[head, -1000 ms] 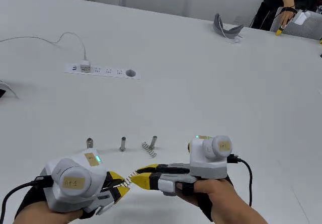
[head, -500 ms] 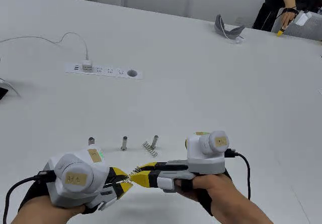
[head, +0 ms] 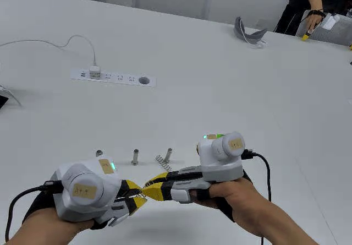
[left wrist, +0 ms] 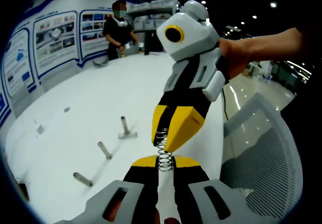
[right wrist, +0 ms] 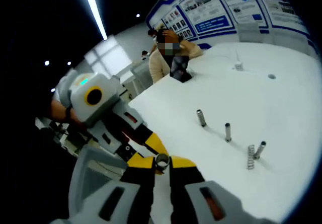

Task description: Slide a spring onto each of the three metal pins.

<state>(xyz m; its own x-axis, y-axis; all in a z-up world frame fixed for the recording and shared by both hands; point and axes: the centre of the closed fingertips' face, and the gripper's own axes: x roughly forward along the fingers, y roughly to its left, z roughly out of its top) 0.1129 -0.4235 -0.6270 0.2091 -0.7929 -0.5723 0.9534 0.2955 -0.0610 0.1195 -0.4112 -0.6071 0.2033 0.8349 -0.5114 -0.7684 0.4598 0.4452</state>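
Spring (left wrist: 162, 149): thin silver wire coil, open turns. One end pinched in left hand-held gripper (left wrist: 161, 162), other end in right hand-held gripper (right wrist: 162, 164). 3 grey pins (head: 135, 157) upright on surface (head: 220, 91) beyond spring.

Three upright metal pins: middle pin (head: 135, 157), with left pin (head: 99, 153) and right pin (head: 168, 155) flanking it. Loose spring (head: 160, 162) lies at right pin's base. Held spring (left wrist: 162, 151) airborne, nearer than middle pin.

Handheld white left claw (head: 136, 197) and right claw (head: 150, 190): yellow-and-black jaws, tan labels, green lights, trailing black cables; dark gloves (head: 34, 214) worn.
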